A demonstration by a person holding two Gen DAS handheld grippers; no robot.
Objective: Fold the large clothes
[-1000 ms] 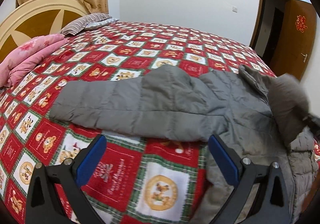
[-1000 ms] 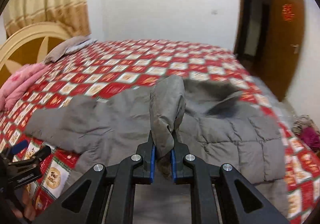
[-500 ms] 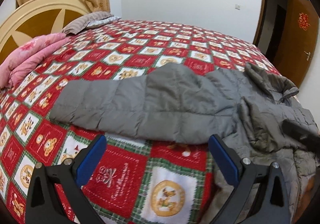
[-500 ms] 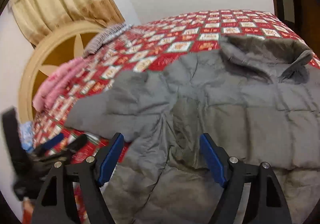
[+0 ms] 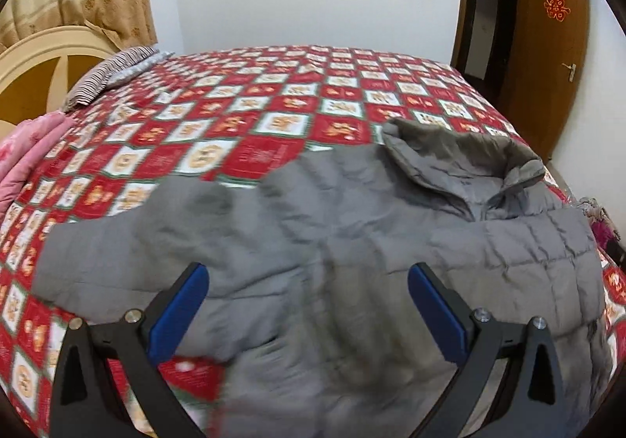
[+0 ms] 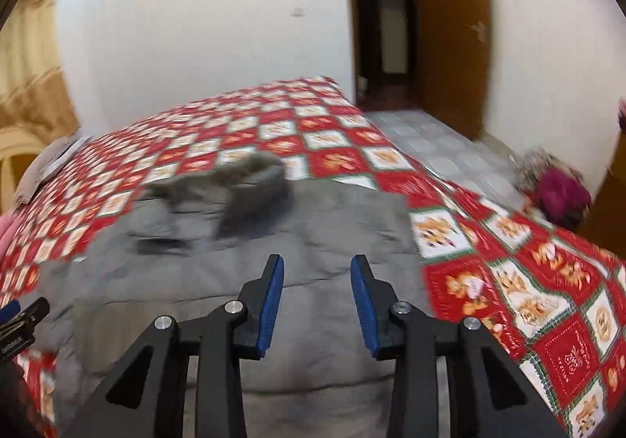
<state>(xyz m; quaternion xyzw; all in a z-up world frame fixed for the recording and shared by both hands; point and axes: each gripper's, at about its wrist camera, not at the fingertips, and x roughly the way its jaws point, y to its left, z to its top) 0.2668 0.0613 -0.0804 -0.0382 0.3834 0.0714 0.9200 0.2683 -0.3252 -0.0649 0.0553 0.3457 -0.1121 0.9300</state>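
A grey quilted jacket (image 5: 352, 242) lies spread on the bed, collar (image 5: 461, 160) at the far right, one sleeve (image 5: 117, 242) stretched out to the left. My left gripper (image 5: 307, 305) is open and empty, hovering over the jacket's body. In the right wrist view the jacket (image 6: 313, 242) lies below my right gripper (image 6: 317, 293), which is open with a moderate gap and empty. The collar (image 6: 242, 183) shows blurred beyond it. The left gripper's tip (image 6: 23, 316) shows at the left edge.
The bed carries a red and white bear-patterned quilt (image 5: 274, 117). A striped pillow (image 5: 113, 74) and pink bedding (image 5: 23, 160) lie at the headboard (image 5: 43, 66) on the left. A wooden door (image 5: 547, 66) and a clothes pile on the floor (image 6: 559, 195) are to the right.
My right gripper let go of the sleeve, opened, then narrowed and swung right. My left gripper moved right from the quilt to over the jacket.
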